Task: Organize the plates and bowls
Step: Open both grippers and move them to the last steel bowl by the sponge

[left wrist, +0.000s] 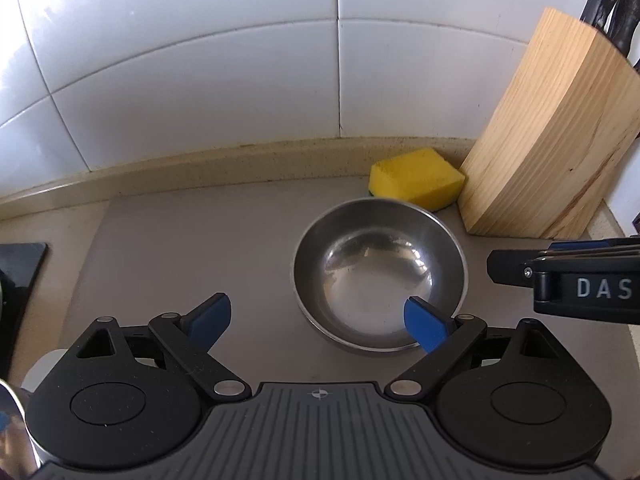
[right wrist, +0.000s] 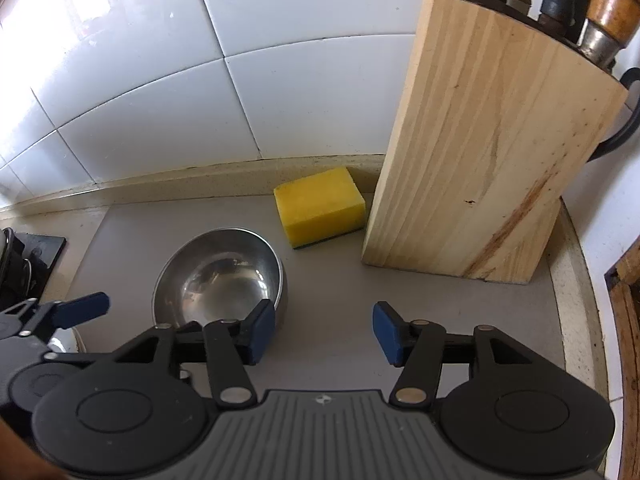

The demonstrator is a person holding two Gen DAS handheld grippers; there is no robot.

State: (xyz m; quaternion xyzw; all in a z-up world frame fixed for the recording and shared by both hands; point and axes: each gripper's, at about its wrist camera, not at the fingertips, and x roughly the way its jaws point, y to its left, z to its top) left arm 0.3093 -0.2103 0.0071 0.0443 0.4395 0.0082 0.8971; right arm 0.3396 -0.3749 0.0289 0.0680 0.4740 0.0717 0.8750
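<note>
A steel bowl (left wrist: 380, 272) stands upright and empty on a grey mat (left wrist: 192, 248). It also shows in the right wrist view (right wrist: 218, 276). My left gripper (left wrist: 318, 322) is open and empty, just in front of the bowl, with its right fingertip over the bowl's near rim. My right gripper (right wrist: 324, 332) is open and empty, to the right of the bowl, with its left fingertip beside the bowl's right wall. The right gripper shows side-on at the right edge of the left wrist view (left wrist: 560, 276). The left gripper's finger shows in the right wrist view (right wrist: 80, 310).
A yellow sponge (right wrist: 320, 208) lies behind the bowl by the white tiled wall. A wooden knife block (right wrist: 480, 152) with knives stands right of it. A black stove edge (left wrist: 20, 264) lies at the left. A shiny metal object (left wrist: 12, 436) sits at the bottom left.
</note>
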